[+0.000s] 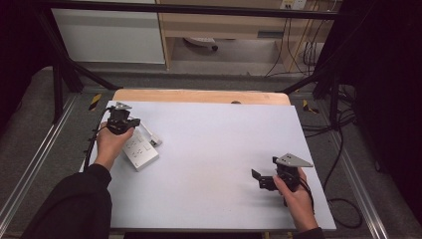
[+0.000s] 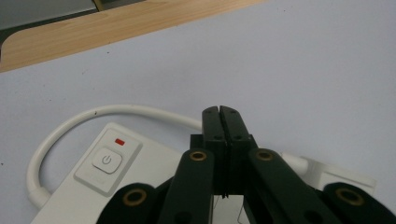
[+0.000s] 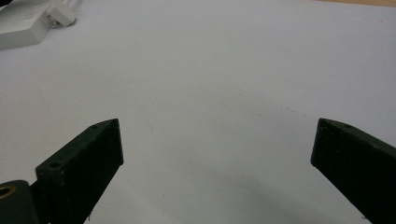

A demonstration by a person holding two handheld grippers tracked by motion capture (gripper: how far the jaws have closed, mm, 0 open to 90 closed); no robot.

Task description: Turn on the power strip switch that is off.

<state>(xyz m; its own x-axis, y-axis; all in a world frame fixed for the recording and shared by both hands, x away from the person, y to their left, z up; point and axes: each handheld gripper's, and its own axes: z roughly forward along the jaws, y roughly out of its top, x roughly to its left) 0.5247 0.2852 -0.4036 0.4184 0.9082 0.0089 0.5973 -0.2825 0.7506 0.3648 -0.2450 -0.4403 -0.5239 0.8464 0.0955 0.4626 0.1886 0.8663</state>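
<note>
Left gripper (image 1: 121, 121) sits at about 9 o'clock on the table, over the far end of the white power strip (image 1: 141, 152). Jaws pressed fully together, nothing pinched between them; in the left gripper view the closed tips (image 2: 219, 122) sit above the strip's white cable (image 2: 74, 122), which loops round past the power button (image 2: 107, 161). Red indicator (image 2: 120, 142) sits just beyond the button. The strip lies flat on the pale sheet (image 1: 214, 144), angled, at the left edge. Right gripper (image 1: 263, 180) is at roughly 4 o'clock, well apart from the strip, jaws spread wide over bare sheet, holding nothing.
</note>
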